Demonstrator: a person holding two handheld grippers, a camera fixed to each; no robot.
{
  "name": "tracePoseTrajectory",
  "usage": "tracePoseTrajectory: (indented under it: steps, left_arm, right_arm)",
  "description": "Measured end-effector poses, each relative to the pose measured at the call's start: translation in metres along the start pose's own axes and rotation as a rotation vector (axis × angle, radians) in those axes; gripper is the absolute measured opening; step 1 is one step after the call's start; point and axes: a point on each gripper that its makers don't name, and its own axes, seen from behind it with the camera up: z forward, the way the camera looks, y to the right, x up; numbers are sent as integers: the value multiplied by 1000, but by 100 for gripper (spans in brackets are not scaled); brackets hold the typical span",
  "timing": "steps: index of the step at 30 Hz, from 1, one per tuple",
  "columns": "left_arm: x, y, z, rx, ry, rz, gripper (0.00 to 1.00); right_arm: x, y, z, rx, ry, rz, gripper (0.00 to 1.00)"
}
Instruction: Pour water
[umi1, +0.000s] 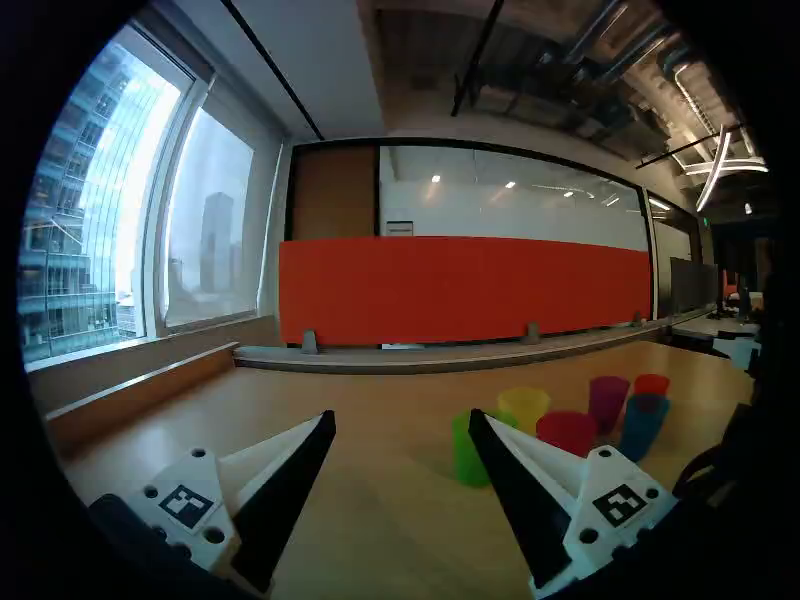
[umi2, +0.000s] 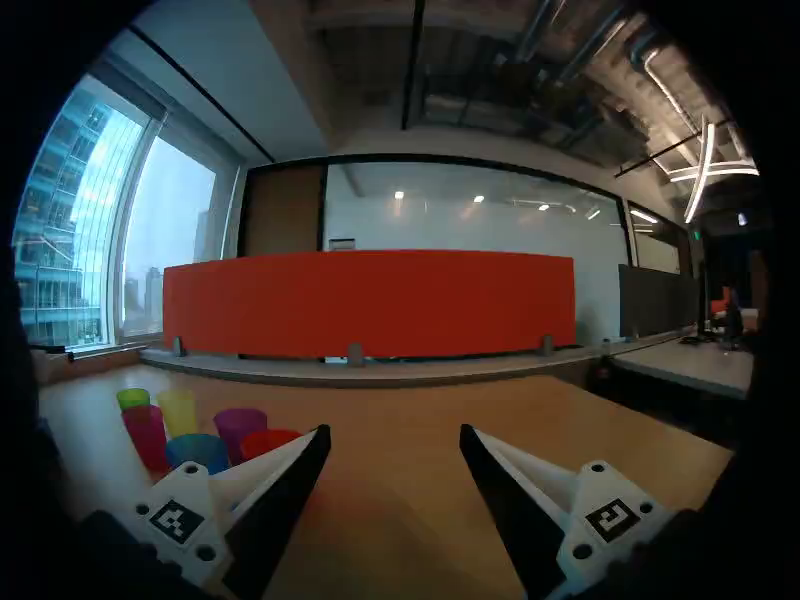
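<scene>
Left gripper and right gripper held their fingers spread and empty, and reaching into the tightly clustered coloured plastic cups, at four o'clock on the pale wooden table, could have toppled neighbours.

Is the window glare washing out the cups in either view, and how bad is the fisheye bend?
Left gripper view: the windows are very bright, yet the cups read sharp and evenly lit; the red partition bows from the fisheye. Right gripper view: the cups sit dimmer near the left edge, their colours still distinct, with no hard glare on them.
</scene>
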Motion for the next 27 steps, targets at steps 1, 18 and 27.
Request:
tracePoseTrajectory:
  steps: [1,18,27]
  left_arm:
    - [2,0,1,-2,-5,-4,100]
    - [79,4,19,-77,-39,-55,100]
    - [127,6,26,-127,-39,-58,100]
  right_arm:
    - [1,0,0,1,-2,2,100]
    - [95,-24,4,85,-39,-8,100]
    - [150,-39,11,124,-38,-22,100]
